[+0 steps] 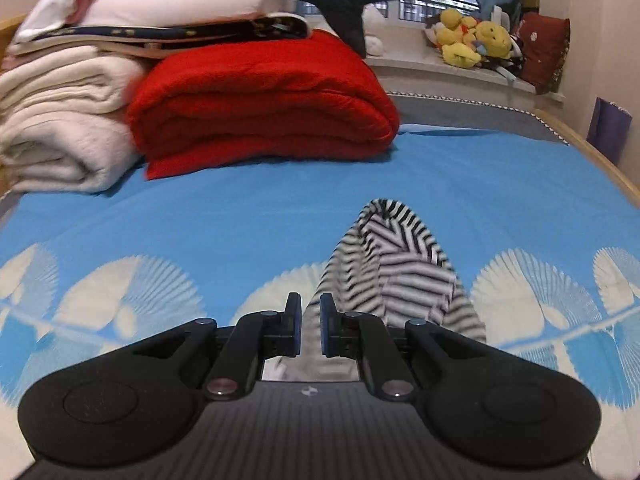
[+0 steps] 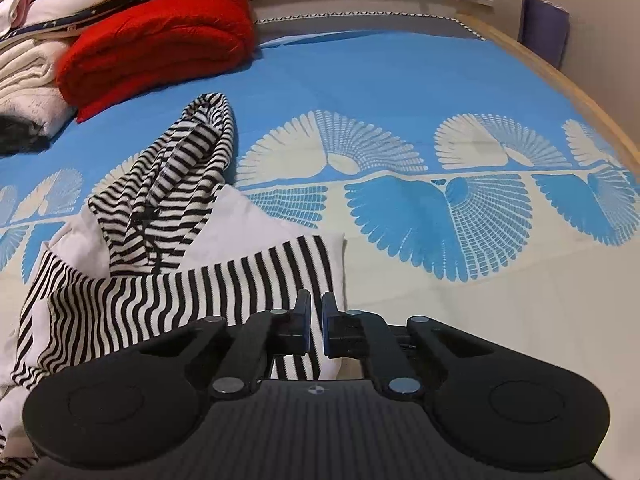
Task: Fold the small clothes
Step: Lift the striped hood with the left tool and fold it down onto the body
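Note:
A black-and-white striped garment [image 2: 168, 280] with white parts lies crumpled on the blue patterned bedspread [image 2: 400, 80]. One striped part rises in a peak [image 2: 208, 120]. My right gripper [image 2: 316, 316] is at the garment's right edge, its jaws nearly together with striped and white cloth pinched between the pads. In the left wrist view the same striped cloth [image 1: 392, 264] runs from a peak down into my left gripper [image 1: 310, 316], whose jaws stand close together with pale cloth between them. The pinch points themselves are partly hidden by the fingers.
A folded red blanket [image 1: 260, 108] and stacked cream blankets [image 1: 60, 128] sit at the back left of the bed. Plush toys [image 1: 472, 36] line the window ledge. The bed's wooden rim [image 2: 560, 76] runs along the right. A dark blurred thing [image 2: 16, 136] shows at the left edge.

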A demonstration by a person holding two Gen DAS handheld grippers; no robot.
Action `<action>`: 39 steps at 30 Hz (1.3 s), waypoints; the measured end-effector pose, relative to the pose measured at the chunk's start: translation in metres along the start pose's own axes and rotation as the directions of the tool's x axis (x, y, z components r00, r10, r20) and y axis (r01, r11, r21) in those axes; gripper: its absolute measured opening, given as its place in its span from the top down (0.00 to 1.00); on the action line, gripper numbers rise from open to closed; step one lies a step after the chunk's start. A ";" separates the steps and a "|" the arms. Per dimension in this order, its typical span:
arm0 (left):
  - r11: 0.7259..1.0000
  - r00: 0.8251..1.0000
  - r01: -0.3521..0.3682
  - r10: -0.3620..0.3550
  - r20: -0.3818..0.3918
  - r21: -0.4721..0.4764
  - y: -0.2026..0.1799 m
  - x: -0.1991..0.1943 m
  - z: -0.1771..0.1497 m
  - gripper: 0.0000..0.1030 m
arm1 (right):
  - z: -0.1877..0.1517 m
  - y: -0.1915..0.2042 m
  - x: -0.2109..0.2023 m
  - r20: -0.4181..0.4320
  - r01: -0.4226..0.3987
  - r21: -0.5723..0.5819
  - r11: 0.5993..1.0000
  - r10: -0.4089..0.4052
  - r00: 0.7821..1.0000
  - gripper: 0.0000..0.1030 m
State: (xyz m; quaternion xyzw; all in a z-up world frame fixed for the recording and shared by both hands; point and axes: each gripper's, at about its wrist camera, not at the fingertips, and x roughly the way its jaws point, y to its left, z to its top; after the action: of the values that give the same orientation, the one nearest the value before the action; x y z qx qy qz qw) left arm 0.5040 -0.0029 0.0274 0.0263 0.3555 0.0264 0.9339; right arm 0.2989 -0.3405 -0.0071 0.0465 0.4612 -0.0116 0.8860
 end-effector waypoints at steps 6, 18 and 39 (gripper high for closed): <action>0.998 0.997 0.068 -0.068 -0.037 0.009 -0.024 0.108 0.036 0.90 | -0.001 -0.005 0.009 -0.032 0.018 -0.002 1.000 -0.019 0.999 0.95; 0.998 0.993 -0.019 0.026 -0.112 0.067 -0.066 0.270 0.074 0.54 | -0.005 -0.003 0.031 -0.088 0.049 -0.090 0.995 -0.057 0.994 0.94; 0.757 0.911 0.312 -0.410 0.045 0.574 -0.037 -0.090 -0.090 0.97 | 0.014 -0.003 0.004 -0.035 -0.019 0.045 0.999 0.021 0.999 0.94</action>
State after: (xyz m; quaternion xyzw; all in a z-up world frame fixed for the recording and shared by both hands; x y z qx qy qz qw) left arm 0.3782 -0.0431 0.0169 0.2290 0.2662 -0.2612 0.8992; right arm 0.3121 -0.3449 -0.0023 0.0710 0.4760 -0.0122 0.8765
